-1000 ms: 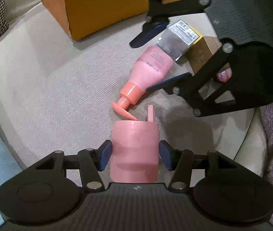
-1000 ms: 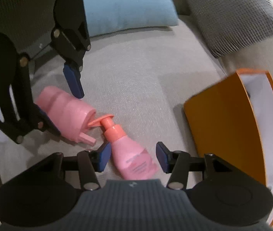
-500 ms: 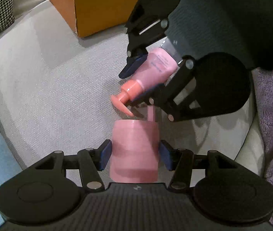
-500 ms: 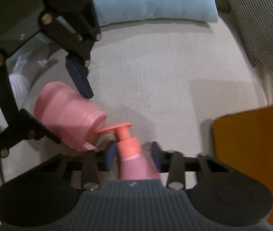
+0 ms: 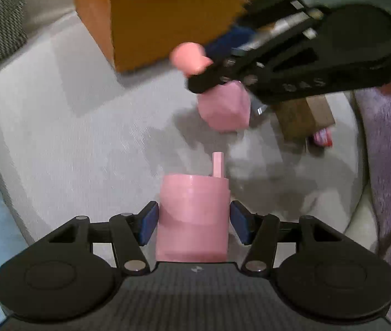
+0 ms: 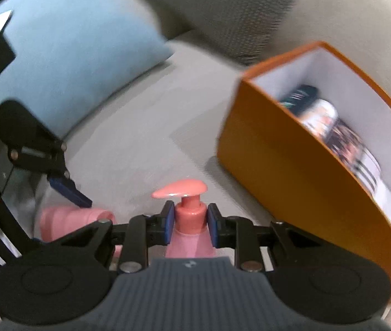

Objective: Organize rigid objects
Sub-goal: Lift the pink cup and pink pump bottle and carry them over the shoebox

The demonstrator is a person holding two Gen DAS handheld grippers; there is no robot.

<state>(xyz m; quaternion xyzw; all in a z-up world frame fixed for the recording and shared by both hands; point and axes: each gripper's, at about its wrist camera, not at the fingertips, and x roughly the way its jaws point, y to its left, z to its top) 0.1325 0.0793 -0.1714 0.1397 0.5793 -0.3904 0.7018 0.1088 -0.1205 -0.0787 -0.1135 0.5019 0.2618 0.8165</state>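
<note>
Nearest us, our left gripper has its fingers wide around a pink cup lying on the sofa seat. Our right gripper pinches a pink pump bottle by the neck, lifted above the seat. Farther off stands an open orange box, cans inside.

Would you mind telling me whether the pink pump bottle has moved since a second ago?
Yes. The pump bottle, clamped in the right gripper, has been lifted off the sofa cushion, up and toward the orange box. It lay beside the pink cup before.
</note>
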